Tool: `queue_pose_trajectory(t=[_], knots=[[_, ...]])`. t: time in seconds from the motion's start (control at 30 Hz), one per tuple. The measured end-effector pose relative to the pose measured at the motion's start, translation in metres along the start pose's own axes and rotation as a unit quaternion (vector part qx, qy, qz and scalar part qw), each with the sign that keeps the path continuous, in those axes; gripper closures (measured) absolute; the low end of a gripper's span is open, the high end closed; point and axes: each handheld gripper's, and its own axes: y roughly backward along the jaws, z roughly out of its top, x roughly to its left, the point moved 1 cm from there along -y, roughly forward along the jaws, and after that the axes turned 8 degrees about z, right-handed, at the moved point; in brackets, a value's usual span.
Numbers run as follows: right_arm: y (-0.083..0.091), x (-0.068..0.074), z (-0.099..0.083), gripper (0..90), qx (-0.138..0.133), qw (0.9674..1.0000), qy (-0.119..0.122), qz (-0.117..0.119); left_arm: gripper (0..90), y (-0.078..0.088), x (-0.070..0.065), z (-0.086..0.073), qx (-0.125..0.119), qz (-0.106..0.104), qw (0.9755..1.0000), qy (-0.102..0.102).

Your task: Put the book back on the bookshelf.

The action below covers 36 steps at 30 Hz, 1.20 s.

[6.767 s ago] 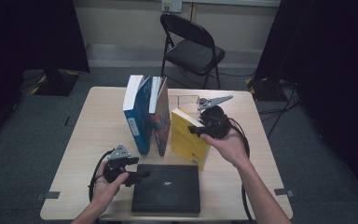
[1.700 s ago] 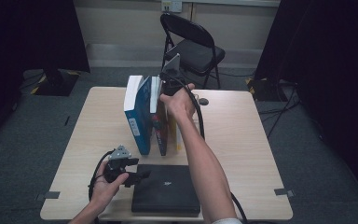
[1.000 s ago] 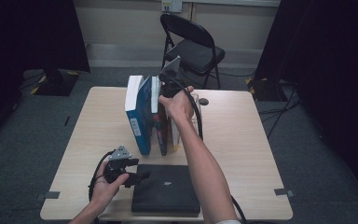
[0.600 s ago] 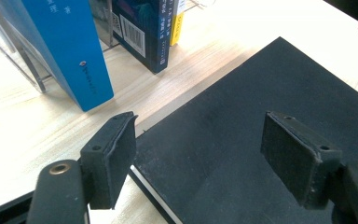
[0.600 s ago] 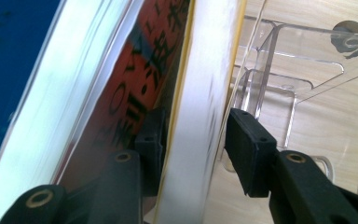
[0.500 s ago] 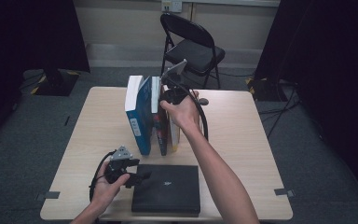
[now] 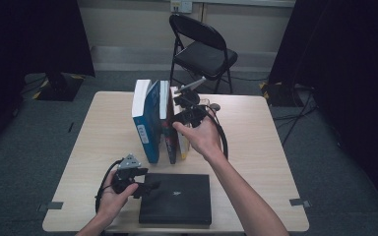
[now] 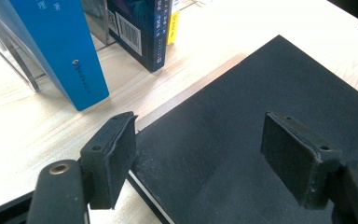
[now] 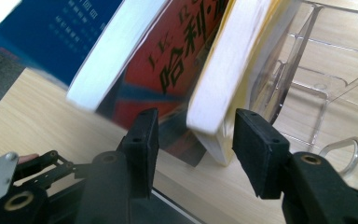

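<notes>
Three books stand in a row mid-table: a blue book (image 7: 145,123), a dark red book (image 7: 170,135) and a yellow book (image 7: 183,143). My right gripper (image 7: 181,120) is at the yellow book (image 9: 233,60). Its jaws have just been opening and now stand open, with that book's corner between the pads and a gap on the left side. A black book (image 7: 177,196) lies flat at the front edge. My left gripper (image 7: 150,186) hovers open over the black book's (image 8: 242,93) left edge, with nothing gripped.
A clear acrylic stand (image 9: 307,79) holds up the row on the yellow book's far side. A black folding chair (image 7: 204,54) stands beyond the table (image 7: 261,142). Bare wood lies left and right of the books. Dark curtains flank the room.
The right gripper has drawn back toward the person along the yellow book, and its jaws have spread wider. The left gripper and the black book have stayed put.
</notes>
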Motion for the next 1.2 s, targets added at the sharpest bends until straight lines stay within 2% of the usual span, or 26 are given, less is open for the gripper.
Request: queue_pose_trajectory(t=[0.1, 0.2, 0.37, 0.47, 0.53, 0.7, 0.77, 0.87, 0.93, 1.2], knots=[[0.001, 0.002, -0.009, 48.9, 0.000, 0.9999, 0.014, 0.007, 26.4, 0.000, 0.000, 0.000, 0.000, 0.001, 1.0000, 0.002], [0.000, 0.002, -0.020, 47.1, -0.014, 0.9993, 0.030, 0.016, 26.4, 0.000, 0.001, 0.000, 0.001, 0.003, 1.0000, -0.001], [-0.008, -0.005, -0.043, 47.2, -0.022, 0.9981, 0.047, 0.032, 26.4, 0.000, 0.002, 0.000, 0.002, 0.007, 1.0000, -0.002], [-0.011, -0.013, -0.056, 50.7, -0.036, 0.9976, 0.051, 0.031, 26.4, 0.000, 0.003, 0.000, 0.003, 0.010, 0.9999, 0.002], [-0.011, -0.020, -0.061, 53.8, -0.051, 0.9971, 0.054, 0.020, 26.4, 0.000, 0.004, 0.000, 0.004, 0.009, 0.9999, 0.003], [-0.016, -0.037, -0.054, 54.0, -0.058, 0.9975, 0.040, -0.001, 26.4, 0.000, 0.004, 0.001, 0.001, 0.009, 1.0000, 0.004], [-0.019, -0.040, -0.051, 54.0, -0.069, 0.9969, 0.038, 0.000, 26.4, 0.000, 0.004, 0.001, 0.001, 0.009, 0.9999, 0.004], [-0.025, -0.042, -0.049, 53.8, -0.079, 0.9962, 0.036, 0.005, 26.4, 0.000, 0.005, 0.001, 0.001, 0.009, 0.9999, 0.006], [-0.029, -0.041, -0.049, 53.5, -0.077, 0.9964, 0.033, 0.012, 26.4, 0.001, 0.007, 0.000, 0.001, 0.010, 0.9999, 0.007], [-0.037, -0.039, -0.049, 51.8, -0.074, 0.9966, 0.035, 0.011, 26.4, 0.002, 0.008, 0.000, 0.001, 0.010, 0.9999, 0.006]])
